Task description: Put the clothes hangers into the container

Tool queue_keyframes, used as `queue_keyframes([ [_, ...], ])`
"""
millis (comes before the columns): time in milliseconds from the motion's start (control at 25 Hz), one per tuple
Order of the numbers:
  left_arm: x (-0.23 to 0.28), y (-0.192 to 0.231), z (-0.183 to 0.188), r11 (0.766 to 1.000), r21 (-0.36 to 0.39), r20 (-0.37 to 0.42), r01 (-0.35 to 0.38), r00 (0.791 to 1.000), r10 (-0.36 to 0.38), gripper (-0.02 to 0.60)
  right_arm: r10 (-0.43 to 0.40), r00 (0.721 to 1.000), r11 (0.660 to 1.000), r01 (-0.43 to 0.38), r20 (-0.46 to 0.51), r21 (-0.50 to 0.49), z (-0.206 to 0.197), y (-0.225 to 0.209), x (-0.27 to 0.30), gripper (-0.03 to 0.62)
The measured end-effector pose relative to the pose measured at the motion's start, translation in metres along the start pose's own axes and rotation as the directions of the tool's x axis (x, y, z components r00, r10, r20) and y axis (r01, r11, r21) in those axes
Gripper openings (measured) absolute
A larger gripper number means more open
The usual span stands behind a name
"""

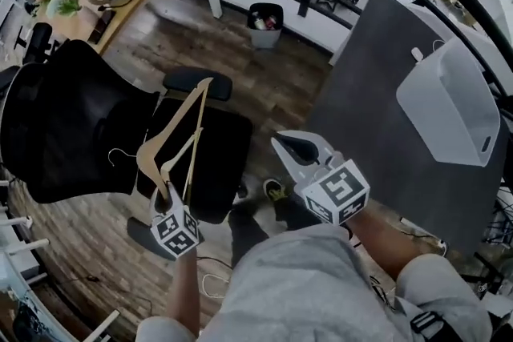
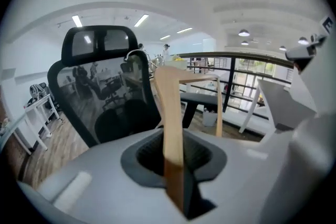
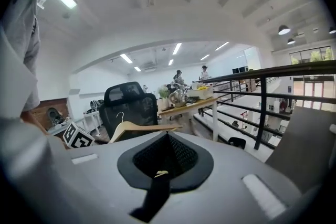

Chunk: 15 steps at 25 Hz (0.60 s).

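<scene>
While clamped between left gripper's jaws, wooden hanger; right gripper's jaws together.

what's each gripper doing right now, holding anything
Left gripper: closed on the wooden hanger.
Right gripper: closed, nothing between its jaws.
</scene>
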<state>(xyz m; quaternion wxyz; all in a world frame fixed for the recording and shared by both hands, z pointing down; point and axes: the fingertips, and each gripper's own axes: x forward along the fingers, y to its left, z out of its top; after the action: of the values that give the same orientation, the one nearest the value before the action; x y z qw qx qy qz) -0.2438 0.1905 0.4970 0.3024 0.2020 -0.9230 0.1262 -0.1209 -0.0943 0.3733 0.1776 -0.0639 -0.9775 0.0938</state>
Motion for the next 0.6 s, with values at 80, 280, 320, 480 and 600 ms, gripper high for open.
queue_keyframes([
  [80, -0.002, -0.026, 0.022, 0.997, 0.047, 0.048, 0.056, 0.997, -0.058, 0.074, -0.060, 0.998, 0.998, 0.060, 0.028, 0.014, 0.005, -0.020, -0.026, -0.002],
  [280, -0.014, -0.102, 0.064, 0.954, 0.194, 0.137, 0.227, 0.957, -0.256, 0.074, -0.215, 0.974, 0.976, 0.212, 0.069, 0.047, 0.002, -0.056, -0.090, -0.001],
  [320, -0.016, -0.120, 0.071, 0.938, 0.221, 0.146, 0.266, 0.942, -0.302, 0.074, -0.252, 0.965, 0.967, 0.249, 0.075, 0.052, 0.000, -0.062, -0.103, -0.002],
  [480, -0.027, -0.199, 0.106, 0.826, 0.376, 0.174, 0.419, 0.844, -0.508, 0.076, -0.424, 0.900, 0.905, 0.416, 0.098, 0.089, -0.007, -0.083, -0.161, -0.002],
  [600, -0.042, -0.258, 0.126, 0.708, 0.506, 0.172, 0.493, 0.746, -0.643, 0.077, -0.537, 0.838, 0.842, 0.524, 0.099, 0.129, -0.015, -0.093, -0.203, -0.002],
])
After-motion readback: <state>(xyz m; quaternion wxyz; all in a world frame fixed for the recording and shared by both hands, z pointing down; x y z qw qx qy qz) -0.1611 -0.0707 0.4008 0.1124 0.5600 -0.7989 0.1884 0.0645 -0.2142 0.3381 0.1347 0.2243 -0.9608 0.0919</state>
